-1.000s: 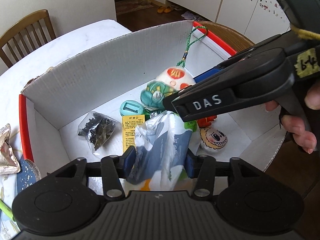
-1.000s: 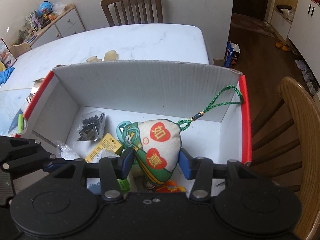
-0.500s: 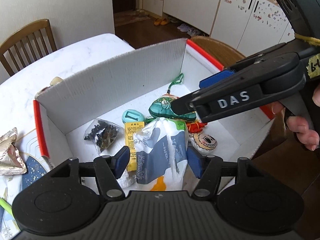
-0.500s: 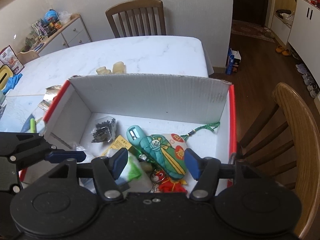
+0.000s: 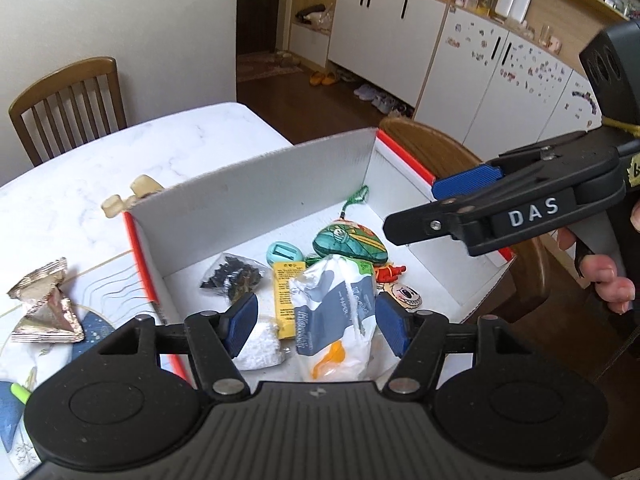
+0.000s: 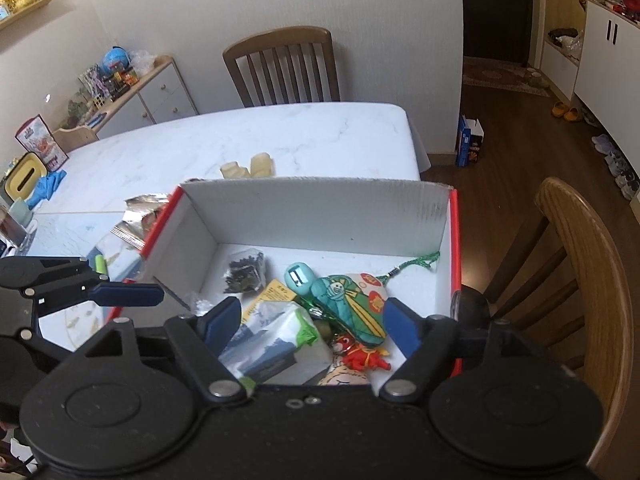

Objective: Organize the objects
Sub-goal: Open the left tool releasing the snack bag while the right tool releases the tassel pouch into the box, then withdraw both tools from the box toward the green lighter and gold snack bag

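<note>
A white cardboard box with red edges [image 5: 256, 204] [image 6: 316, 208] holds several items: a tissue pack [image 5: 332, 312] [image 6: 276, 340], a green embroidered sachet with a green cord [image 5: 352, 240] [image 6: 348, 304], a bag of dark dried bits [image 5: 232, 276] [image 6: 246, 272], a yellow packet [image 5: 286, 292], a teal gadget [image 5: 282, 252] [image 6: 298, 276] and small figures [image 6: 360, 356]. My left gripper [image 5: 316, 324] is open and empty above the box's near side. My right gripper [image 6: 310, 324] is open and empty above the box, also seen from the side in the left wrist view [image 5: 472, 208].
The box sits on a white marble table [image 6: 240, 140]. Crumpled foil wrappers [image 5: 44, 308] and a green pen [image 5: 20, 392] lie left of the box. Two pale blocks [image 6: 248, 168] lie behind it. Wooden chairs stand at the far side [image 6: 284, 68] and right [image 6: 580, 264].
My left gripper opened and let the tissue pack drop into the box. My right gripper opened and released the sachet into the box. Both grippers rose and pulled back.
</note>
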`<action>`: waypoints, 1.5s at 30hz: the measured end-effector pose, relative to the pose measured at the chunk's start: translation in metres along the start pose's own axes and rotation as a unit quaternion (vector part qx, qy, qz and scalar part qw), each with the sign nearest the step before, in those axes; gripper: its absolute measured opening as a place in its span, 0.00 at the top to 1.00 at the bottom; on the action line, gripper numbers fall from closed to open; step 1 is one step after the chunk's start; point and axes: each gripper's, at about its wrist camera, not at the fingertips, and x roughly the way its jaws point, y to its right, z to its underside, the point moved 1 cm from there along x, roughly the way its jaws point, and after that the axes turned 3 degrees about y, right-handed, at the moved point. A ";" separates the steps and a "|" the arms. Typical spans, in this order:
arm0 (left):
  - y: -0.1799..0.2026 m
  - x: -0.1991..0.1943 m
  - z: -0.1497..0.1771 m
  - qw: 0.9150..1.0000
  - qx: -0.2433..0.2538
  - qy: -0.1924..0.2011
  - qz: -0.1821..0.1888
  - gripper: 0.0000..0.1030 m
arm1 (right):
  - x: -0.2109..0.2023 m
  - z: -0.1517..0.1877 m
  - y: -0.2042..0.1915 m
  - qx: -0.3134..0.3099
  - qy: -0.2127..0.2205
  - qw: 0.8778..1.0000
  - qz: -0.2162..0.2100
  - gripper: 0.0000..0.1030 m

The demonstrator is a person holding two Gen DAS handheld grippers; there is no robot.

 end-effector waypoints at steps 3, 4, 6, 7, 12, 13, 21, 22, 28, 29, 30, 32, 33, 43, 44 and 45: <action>-0.007 -0.010 0.000 1.000 -0.003 0.007 0.000 0.37 | -0.007 -0.001 -0.007 -0.001 0.008 1.000 -0.006 0.20; -0.009 -0.014 0.001 1.000 -0.003 0.010 0.000 0.37 | -0.008 -0.001 -0.010 -0.003 0.010 1.000 -0.008 0.18; -0.014 -0.020 0.001 1.000 -0.002 0.016 -0.005 0.31 | -0.012 -0.001 -0.017 -0.007 0.016 1.000 -0.015 0.15; -0.016 -0.025 0.001 1.000 -0.003 0.019 -0.008 0.24 | -0.013 -0.001 -0.021 -0.009 0.019 1.000 -0.018 0.14; -0.036 -0.042 0.004 0.999 -0.015 0.031 -0.015 0.21 | -0.018 -0.005 -0.044 -0.022 0.031 0.999 -0.029 0.11; -0.041 -0.045 0.005 0.999 -0.018 0.033 -0.015 0.20 | -0.018 -0.006 -0.049 -0.025 0.033 0.999 -0.031 0.10; -0.087 -0.076 0.021 0.997 -0.043 0.051 -0.026 0.14 | -0.015 -0.010 -0.086 -0.032 0.035 0.998 -0.036 0.10; -0.093 -0.079 0.023 0.997 -0.045 0.051 -0.028 0.14 | -0.013 -0.011 -0.091 -0.033 0.033 0.998 -0.036 0.10; -0.129 -0.094 0.037 0.997 -0.052 0.053 -0.032 0.14 | -0.004 -0.018 -0.124 -0.037 0.031 0.998 -0.036 0.10; -0.136 -0.096 0.040 0.996 -0.057 0.054 -0.031 0.14 | -0.001 -0.020 -0.130 -0.038 0.031 0.998 -0.036 0.10; -0.144 -0.099 0.043 0.996 -0.063 0.055 -0.030 0.14 | 0.001 -0.022 -0.136 -0.039 0.030 0.998 -0.036 0.10; -0.158 -0.102 0.049 0.995 -0.072 0.057 -0.030 0.14 | 0.006 -0.024 -0.148 -0.043 0.028 0.998 -0.037 0.10; -0.165 -0.104 0.051 0.995 -0.076 0.059 -0.030 0.14 | 0.009 -0.026 -0.155 -0.045 0.028 0.998 -0.037 0.10; -0.225 -0.110 0.082 0.993 -0.098 0.064 -0.034 0.13 | 0.050 -0.040 -0.212 -0.065 0.008 0.997 -0.039 0.10; -0.231 -0.110 0.086 0.992 -0.099 0.064 -0.036 0.13 | 0.054 -0.042 -0.216 -0.064 0.006 0.997 -0.039 0.10; -0.235 -0.109 0.089 0.992 -0.099 0.064 -0.038 0.13 | 0.059 -0.044 -0.221 -0.063 0.005 0.997 -0.039 0.10</action>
